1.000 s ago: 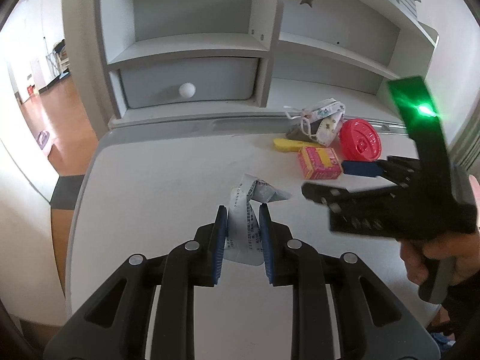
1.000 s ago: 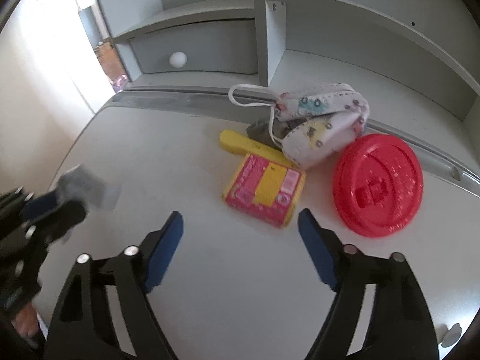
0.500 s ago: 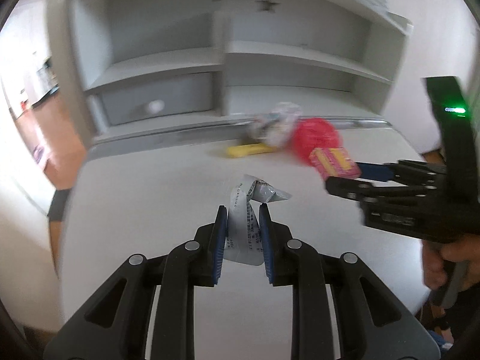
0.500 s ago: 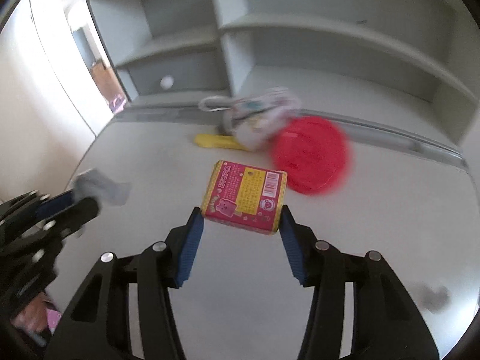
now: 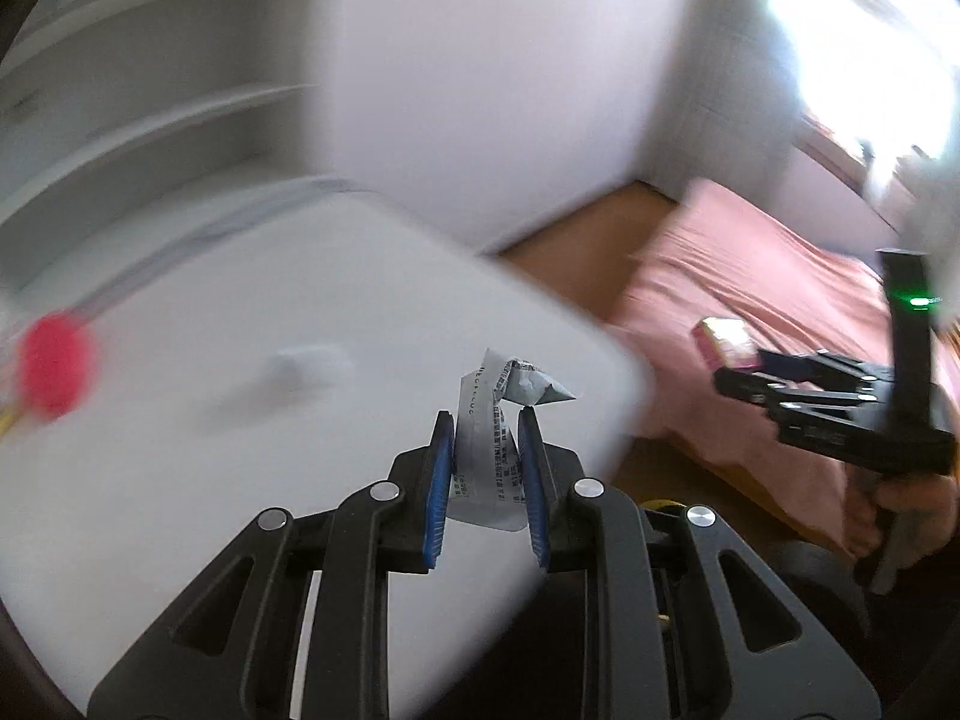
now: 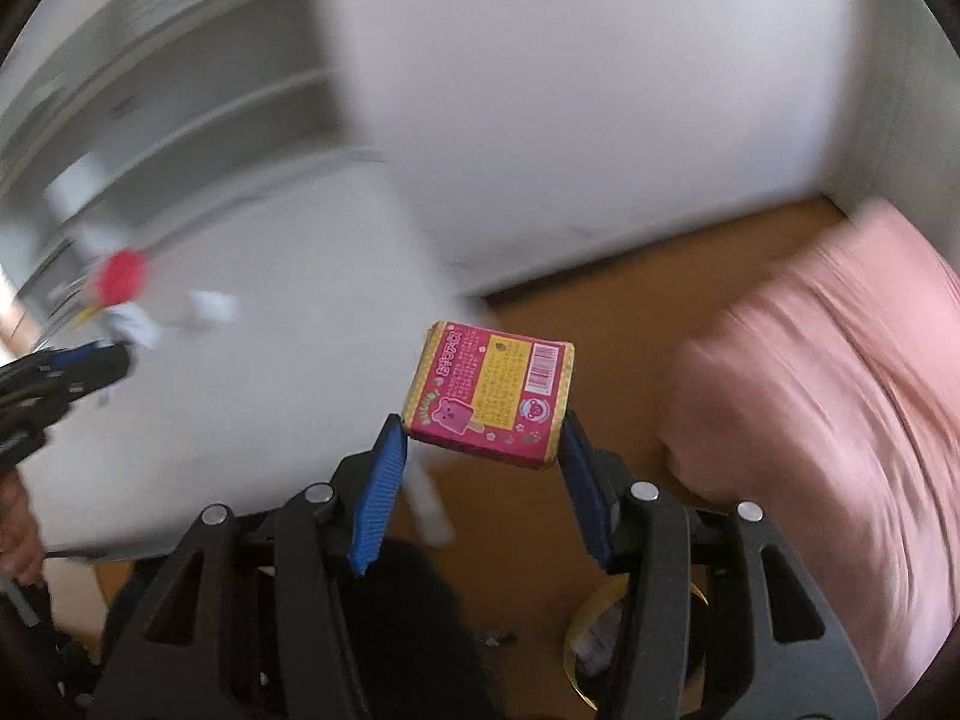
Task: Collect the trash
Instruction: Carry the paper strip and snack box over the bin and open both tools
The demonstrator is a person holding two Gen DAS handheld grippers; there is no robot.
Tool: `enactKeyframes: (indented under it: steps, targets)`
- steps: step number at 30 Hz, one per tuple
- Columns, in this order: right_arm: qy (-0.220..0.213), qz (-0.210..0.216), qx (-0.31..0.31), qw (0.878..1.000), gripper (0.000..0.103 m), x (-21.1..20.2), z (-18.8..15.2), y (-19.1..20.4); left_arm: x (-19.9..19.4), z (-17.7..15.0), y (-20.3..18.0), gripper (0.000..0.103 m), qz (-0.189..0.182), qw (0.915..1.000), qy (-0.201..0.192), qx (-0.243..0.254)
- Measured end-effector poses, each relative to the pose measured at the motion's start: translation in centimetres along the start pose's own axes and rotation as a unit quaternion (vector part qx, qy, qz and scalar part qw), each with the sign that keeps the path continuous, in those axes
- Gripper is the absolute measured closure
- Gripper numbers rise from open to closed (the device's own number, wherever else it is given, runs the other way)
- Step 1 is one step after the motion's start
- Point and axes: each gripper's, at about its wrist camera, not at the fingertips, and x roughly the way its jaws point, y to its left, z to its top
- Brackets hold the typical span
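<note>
Left hand-held gripper (image 5: 485,468) clenched on a crumpled printed paper slip (image 5: 492,444), held above the near corner of the white bench (image 5: 240,372). Right hand-held gripper (image 6: 480,462) clamped a pink-and-yellow snack box (image 6: 489,393) between blue pads (image 6: 378,480), box tilted, off the bench and over the wooden floor (image 6: 600,312). Pink bed (image 6: 840,390) to the right. Red lid (image 5: 53,357) lay far back on bench, blurred.

A white desk (image 5: 240,450) with grey shelving (image 6: 180,90) behind it stands beside a white wall (image 6: 570,90), with a wooden floor (image 6: 600,300) and a bed under a pink cover (image 6: 840,390) nearby.
</note>
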Motion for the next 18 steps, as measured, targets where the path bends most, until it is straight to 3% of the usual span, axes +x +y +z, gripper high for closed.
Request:
enactKeyframes:
  steps: [5, 10, 15, 18]
  targets:
    - [0.048, -0.064, 0.115, 0.990, 0.052, 0.3, -6.5, -12.8, 7.3, -0.7, -10.5, 0.082, -0.081, 0.9922, 0.054, 0.078]
    - [0.096, -0.097, 0.196, 0.971, 0.052, 1.3, -12.6, -22.0, 15.1, -3.3, -18.2, 0.082, -0.137, 0.9753, 0.123, 0.123]
    - [0.173, -0.084, 0.227, 0.955, 0.052, 4.4, -18.5, -25.7, 20.3, -6.4, -23.4, 0.082, -0.148, 0.9595, 0.165, 0.174]
    - [0.205, -0.066, 0.229, 0.949, 0.052, 6.0, -20.9, -25.9, 22.6, -7.9, -25.2, 0.082, -0.154, 0.9513, 0.197, 0.181]
